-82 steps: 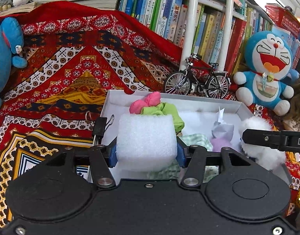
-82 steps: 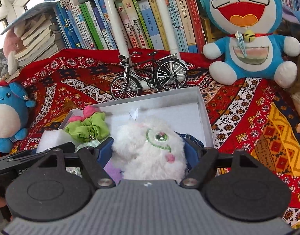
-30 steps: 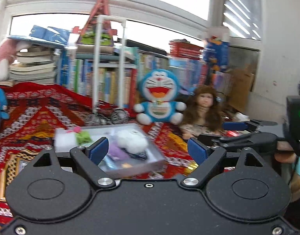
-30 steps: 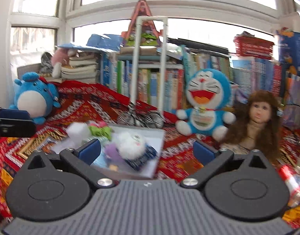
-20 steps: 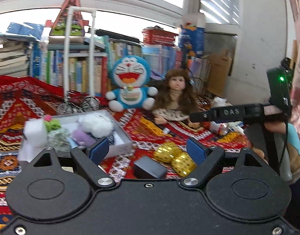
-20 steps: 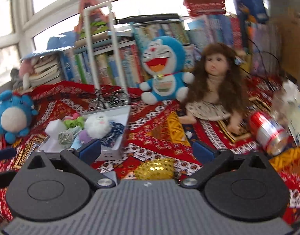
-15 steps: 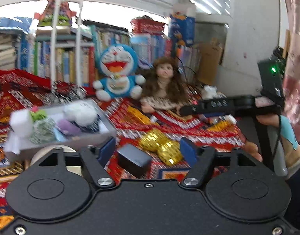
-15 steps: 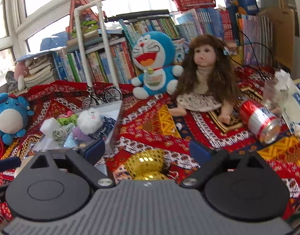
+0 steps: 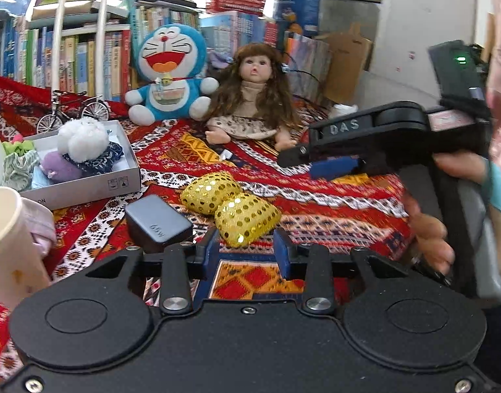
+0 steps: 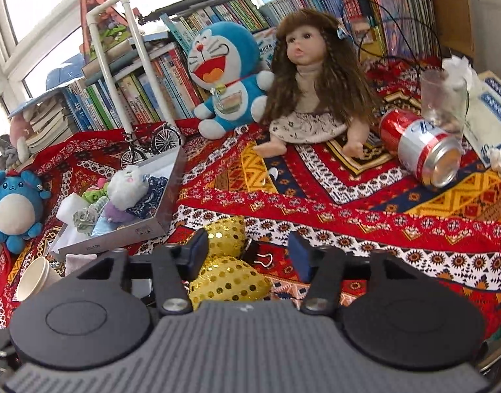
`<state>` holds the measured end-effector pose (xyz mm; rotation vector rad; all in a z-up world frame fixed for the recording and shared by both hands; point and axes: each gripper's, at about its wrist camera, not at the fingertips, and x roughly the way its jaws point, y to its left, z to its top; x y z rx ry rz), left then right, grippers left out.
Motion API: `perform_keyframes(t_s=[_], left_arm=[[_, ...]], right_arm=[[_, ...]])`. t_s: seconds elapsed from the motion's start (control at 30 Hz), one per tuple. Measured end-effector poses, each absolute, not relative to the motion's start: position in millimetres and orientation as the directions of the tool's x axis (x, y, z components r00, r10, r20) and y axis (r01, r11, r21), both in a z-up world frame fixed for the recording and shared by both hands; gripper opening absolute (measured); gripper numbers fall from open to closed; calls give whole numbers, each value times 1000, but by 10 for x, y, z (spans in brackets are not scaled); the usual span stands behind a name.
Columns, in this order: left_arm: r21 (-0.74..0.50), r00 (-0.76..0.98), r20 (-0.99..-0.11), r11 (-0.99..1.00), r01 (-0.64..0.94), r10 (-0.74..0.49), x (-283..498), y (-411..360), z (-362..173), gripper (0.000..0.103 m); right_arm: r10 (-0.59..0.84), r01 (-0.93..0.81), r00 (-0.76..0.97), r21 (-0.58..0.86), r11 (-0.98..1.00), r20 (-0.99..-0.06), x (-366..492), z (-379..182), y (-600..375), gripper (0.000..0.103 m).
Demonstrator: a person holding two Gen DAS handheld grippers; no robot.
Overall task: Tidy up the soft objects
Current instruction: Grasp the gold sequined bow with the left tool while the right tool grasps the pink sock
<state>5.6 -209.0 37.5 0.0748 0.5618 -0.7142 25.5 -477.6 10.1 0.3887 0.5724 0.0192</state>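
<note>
A gold sequin bow (image 9: 230, 204) lies on the patterned cloth. My left gripper (image 9: 245, 249) is right at it, jaws closing, with the bow's near end between the tips and neither pad pressing on it. My right gripper (image 10: 248, 250) hovers over the same bow (image 10: 229, 280), jaws closing too. The bow sits by its left finger, far from the right one. The left wrist view also shows the right gripper (image 9: 332, 163), held in a hand (image 9: 430, 229). The white box (image 9: 86, 188) holds a white plush ball (image 9: 81, 137), a purple toy, blue cloth, green fabric and foam.
A dark charger block (image 9: 155, 222) and a paper cup (image 9: 5, 229) sit left of the bow, with a binder clip (image 10: 261, 257) beside it. A Doraemon plush (image 10: 224, 75), doll (image 10: 309, 91), toy bicycle (image 10: 152, 147), tipped can (image 10: 423, 150), glass (image 10: 443, 101) and blue plush (image 10: 11, 209) ring the area.
Earlier the left gripper held the foam block and the right held the white plush ball; both now lie in the box. Both grippers swung right and down to the gold bow, jaws narrowing.
</note>
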Motion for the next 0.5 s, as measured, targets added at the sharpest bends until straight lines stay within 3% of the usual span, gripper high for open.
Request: perform_keyframes(t_s=[0.23, 0.3, 0.5], left_arm=[[-93, 663, -504, 797, 596, -554, 121, -2467, 139, 39], [-70, 687, -496, 813, 578, -531, 159, -2554, 83, 46], [-46, 709, -515, 842, 537, -481, 342, -2783, -81, 55]], right_arm=[[163, 90, 827, 412, 907, -538, 251, -51, -4887, 51], [174, 94, 828, 438, 894, -533, 246, -89, -4941, 51], [191, 96, 831, 472, 876, -522, 254, -146, -5030, 51]])
